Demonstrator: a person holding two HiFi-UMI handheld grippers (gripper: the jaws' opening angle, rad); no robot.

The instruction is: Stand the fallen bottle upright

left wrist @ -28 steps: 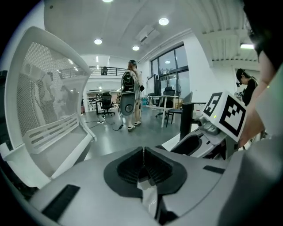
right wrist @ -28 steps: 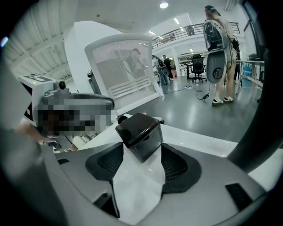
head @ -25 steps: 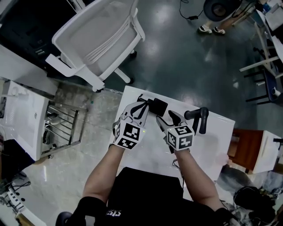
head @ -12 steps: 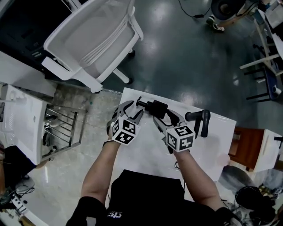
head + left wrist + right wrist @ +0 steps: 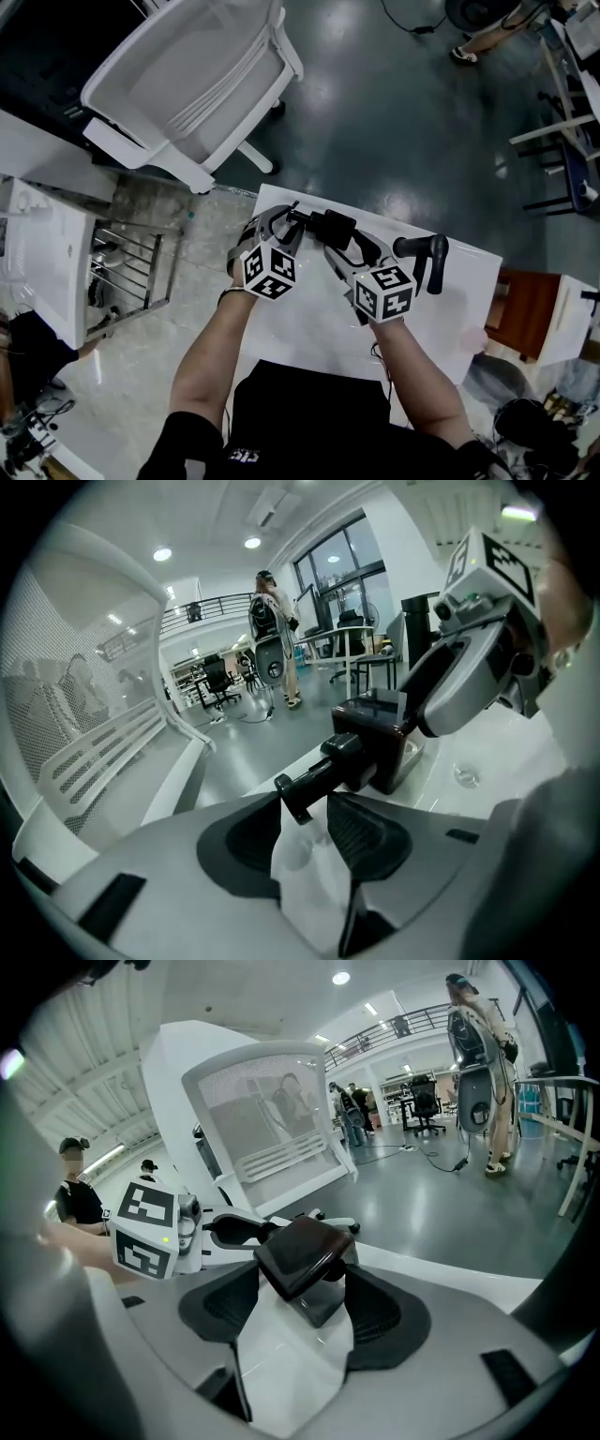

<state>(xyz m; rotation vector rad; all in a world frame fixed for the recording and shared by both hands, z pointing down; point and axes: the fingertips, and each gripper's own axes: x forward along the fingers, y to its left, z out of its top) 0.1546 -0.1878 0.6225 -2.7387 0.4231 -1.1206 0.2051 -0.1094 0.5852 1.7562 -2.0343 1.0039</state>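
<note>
A dark square bottle (image 5: 335, 227) with a black pump head (image 5: 300, 217) lies on its side on the white table (image 5: 309, 323). My left gripper (image 5: 279, 221) is at the pump end. Its jaws are closing, and the pump nozzle (image 5: 314, 775) lies between the fingertips with a gap still showing at each pad. My right gripper (image 5: 353, 247) straddles the bottle's base end (image 5: 302, 1252). Its jaws are opening, they stand wide, and the pads are not pressing on the bottle.
A black L-shaped handle (image 5: 427, 255) lies on the table to the right of the right gripper. A white office chair (image 5: 197, 84) stands beyond the table's far edge. A wire rack (image 5: 131, 272) is on the left and a brown cabinet (image 5: 523, 314) on the right.
The left gripper has come down and forward to the pump end, and its jaws have gone from shut to spread around the nozzle. The right gripper has stayed put at the bottle.
</note>
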